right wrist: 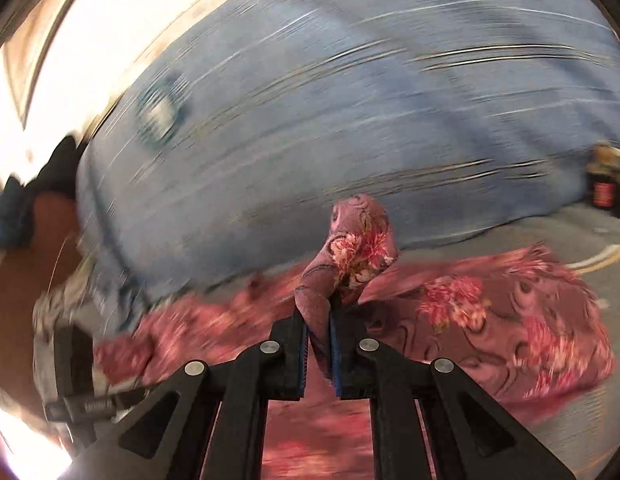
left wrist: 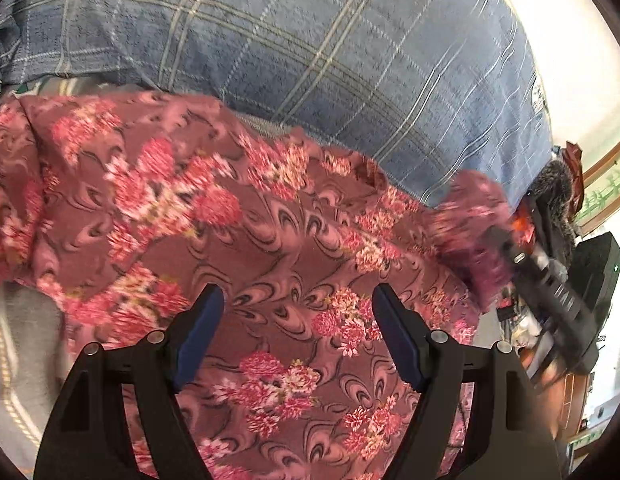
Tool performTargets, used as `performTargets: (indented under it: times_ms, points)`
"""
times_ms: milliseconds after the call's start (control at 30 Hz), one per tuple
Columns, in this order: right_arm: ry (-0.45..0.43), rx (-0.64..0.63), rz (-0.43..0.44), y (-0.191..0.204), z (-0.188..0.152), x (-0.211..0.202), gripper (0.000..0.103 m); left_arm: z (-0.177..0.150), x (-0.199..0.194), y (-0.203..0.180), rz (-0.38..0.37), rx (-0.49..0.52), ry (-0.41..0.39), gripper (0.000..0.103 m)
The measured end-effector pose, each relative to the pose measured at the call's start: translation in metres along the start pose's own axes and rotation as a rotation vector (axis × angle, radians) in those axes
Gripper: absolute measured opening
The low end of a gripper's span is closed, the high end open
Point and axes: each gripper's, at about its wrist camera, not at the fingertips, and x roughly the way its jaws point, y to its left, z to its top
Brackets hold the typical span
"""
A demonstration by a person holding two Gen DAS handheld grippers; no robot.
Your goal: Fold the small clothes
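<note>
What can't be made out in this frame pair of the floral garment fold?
- Floral garment: outline and type unclear; left wrist view crops it at the left and bottom edges, and the left gripper fingers cover part.
- Right wrist view: motion blur smears the blue plaid fabric and its label.
- How much cloth the right gripper pinches: hidden between its fingers.
- Dark items at the right edge: too small and blurred.

The floral garment (left wrist: pixel 270 248) lay spread in front of the plaid cloth (left wrist: pixel 310 60), which rose behind it. The left gripper (left wrist: pixel 298 312) hung over the garment's middle; the right gripper (right wrist: pixel 318 336) pinched a fold at its edge.
</note>
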Motion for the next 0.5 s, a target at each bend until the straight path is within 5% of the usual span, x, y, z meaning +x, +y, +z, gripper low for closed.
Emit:
performTargets:
  times_ms: [133, 267, 300, 500]
  points:
    - [0.076, -0.035, 0.1, 0.049, -0.036, 0.032, 0.015, 0.003, -0.023, 0.019, -0.014, -0.038, -0.039, 0.078]
    - [0.23, -0.064, 0.146, 0.078, -0.085, 0.057, 0.024, 0.002, -0.027, 0.037, -0.104, -0.107, -0.013, 0.083]
    - [0.27, -0.066, 0.153, 0.079, -0.097, 0.059, 0.035, 0.001, -0.024, 0.038, -0.135, -0.112, 0.009, 0.083]
    - [0.29, -0.019, 0.188, 0.053, -0.121, 0.022, 0.041, -0.016, 0.004, 0.005, -0.206, -0.012, 0.149, 0.085]
